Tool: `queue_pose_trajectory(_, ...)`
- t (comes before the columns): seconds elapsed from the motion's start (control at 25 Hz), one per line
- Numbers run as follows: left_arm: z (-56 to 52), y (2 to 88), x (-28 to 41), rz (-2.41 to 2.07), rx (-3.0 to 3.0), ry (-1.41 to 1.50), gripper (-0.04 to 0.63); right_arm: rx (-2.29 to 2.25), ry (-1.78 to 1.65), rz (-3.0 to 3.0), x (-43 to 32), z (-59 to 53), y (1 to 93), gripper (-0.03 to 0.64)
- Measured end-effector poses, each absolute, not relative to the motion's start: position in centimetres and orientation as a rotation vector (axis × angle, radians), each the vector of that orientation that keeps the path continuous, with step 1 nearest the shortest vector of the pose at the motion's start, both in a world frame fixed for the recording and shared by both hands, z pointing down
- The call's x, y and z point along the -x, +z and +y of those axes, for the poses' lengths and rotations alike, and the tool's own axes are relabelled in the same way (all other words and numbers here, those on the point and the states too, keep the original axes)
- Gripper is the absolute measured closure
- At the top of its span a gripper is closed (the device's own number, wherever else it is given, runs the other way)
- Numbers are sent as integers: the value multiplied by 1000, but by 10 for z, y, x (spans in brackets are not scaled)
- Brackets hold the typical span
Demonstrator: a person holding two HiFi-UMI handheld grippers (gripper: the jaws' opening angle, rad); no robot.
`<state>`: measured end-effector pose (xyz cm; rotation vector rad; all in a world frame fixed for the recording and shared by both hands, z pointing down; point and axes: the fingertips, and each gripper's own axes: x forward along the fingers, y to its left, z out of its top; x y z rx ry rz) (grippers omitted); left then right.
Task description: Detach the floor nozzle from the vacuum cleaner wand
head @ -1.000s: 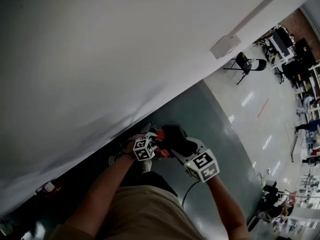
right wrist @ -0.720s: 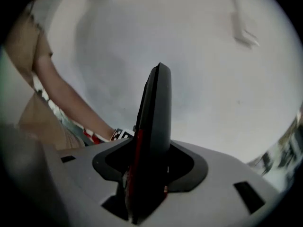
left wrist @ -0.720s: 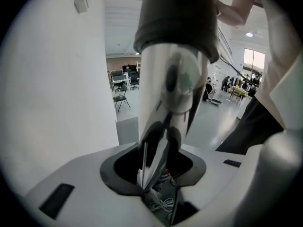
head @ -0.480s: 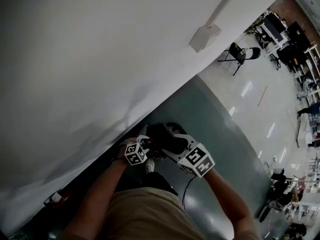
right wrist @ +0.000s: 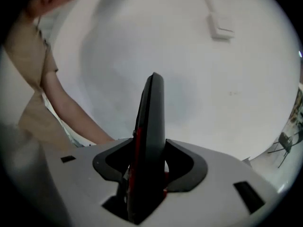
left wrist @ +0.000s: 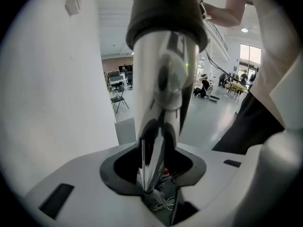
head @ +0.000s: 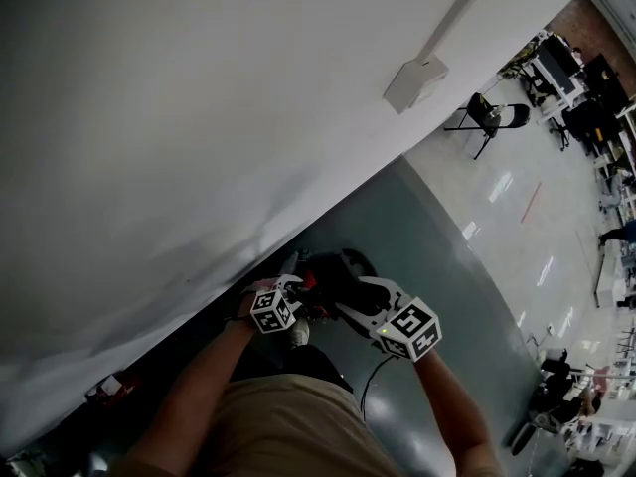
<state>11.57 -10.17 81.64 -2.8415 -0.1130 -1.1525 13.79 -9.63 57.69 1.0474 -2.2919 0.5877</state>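
In the left gripper view the silver wand [left wrist: 163, 86] with its dark collar [left wrist: 165, 18] rises straight out of my left gripper [left wrist: 154, 174], whose jaws are shut on the tube. In the right gripper view, a black slab with a red edge, the floor nozzle [right wrist: 150, 126], fills my right gripper [right wrist: 147, 174]. Its jaws are closing and press on the nozzle's sides. In the head view both grippers meet low against the wall: the left gripper [head: 296, 288] and the right gripper [head: 348, 294] flank the dark nozzle with red parts [head: 326, 271].
A white wall [head: 199, 117] fills the upper left, with a small wall box [head: 415, 80] on it. Grey-green floor [head: 427, 237] runs to the right, with a folding chair [head: 492, 119] and desks beyond. A thin cable [head: 373, 386] lies by the person's legs.
The right gripper has shifted slightly and tilted while staying on the nozzle. The left gripper keeps its hold on the wand. The head view has swung a little.
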Motion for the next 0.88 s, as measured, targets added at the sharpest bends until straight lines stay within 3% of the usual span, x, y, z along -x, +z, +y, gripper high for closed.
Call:
queue_pose_trajectory(0.16,-108,818,-122,-155,2817,-1187,451,-996,384,-2244,-117,-92,563,403)
queue_pose_trajectory(0.32,-110,819,-119,-126,2836,-1187,451,-1083,637,-2376,-151,-106,574,408)
queue_pose_trajectory(0.48,-111,819,-115,-155,2821,-1219,451,-1049,491,-2384,-128,-94,561,410)
queue_pose_trajectory(0.64,-102,821,-113,-191,2715,-1286,451,-961,689,-2304,-134,-91,591,399)
queue_pose_trajectory(0.88,-101,822,-103,-143,2762,-1307,451,-945,643,-2200,-104,-89,605,380)
